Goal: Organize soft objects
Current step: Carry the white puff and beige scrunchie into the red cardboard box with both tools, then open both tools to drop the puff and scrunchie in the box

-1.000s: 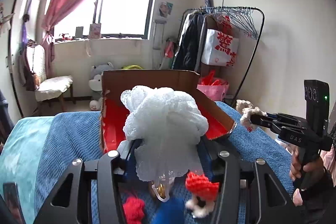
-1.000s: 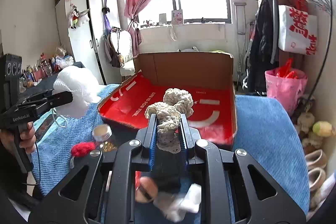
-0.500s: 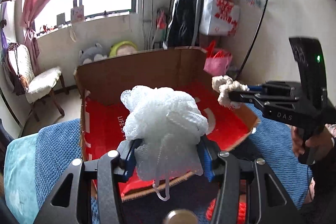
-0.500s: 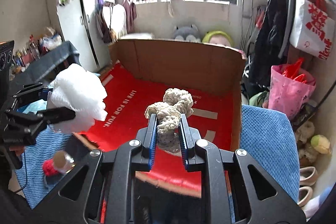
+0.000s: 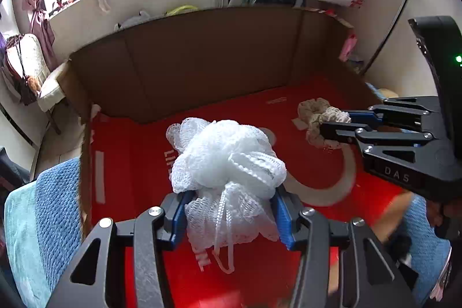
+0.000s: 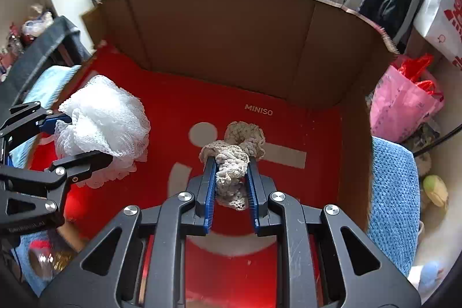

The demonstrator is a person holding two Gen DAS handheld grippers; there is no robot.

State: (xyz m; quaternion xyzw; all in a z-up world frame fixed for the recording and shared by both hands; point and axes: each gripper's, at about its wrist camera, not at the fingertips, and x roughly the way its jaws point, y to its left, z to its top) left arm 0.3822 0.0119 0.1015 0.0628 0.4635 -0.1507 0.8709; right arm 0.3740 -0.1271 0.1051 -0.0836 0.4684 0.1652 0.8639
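Note:
My left gripper (image 5: 229,199) is shut on a white mesh bath pouf (image 5: 225,163), its cord loop hanging below the jaws. It hovers over the red floor of an open cardboard box (image 5: 202,57). My right gripper (image 6: 230,163) is shut on a beige fluffy scrunchie (image 6: 231,169), also above the box floor (image 6: 288,120). In the right wrist view the left gripper (image 6: 72,140) with the pouf (image 6: 104,120) hangs at the left. In the left wrist view the right gripper (image 5: 335,123) holds the scrunchie (image 5: 316,117) at the right.
The box lies on a blue knitted blanket (image 5: 55,207) that also shows at the right (image 6: 395,192). A small jar and a red soft item (image 6: 43,253) lie outside the box at lower left. A pink bag (image 6: 404,103) and plush toys (image 6: 436,189) sit on the floor to the right.
Both grippers moved forward and tipped downward, from before the box's near edge to over its red floor. The pouf and the scrunchie stay gripped; the small items on the blanket dropped behind.

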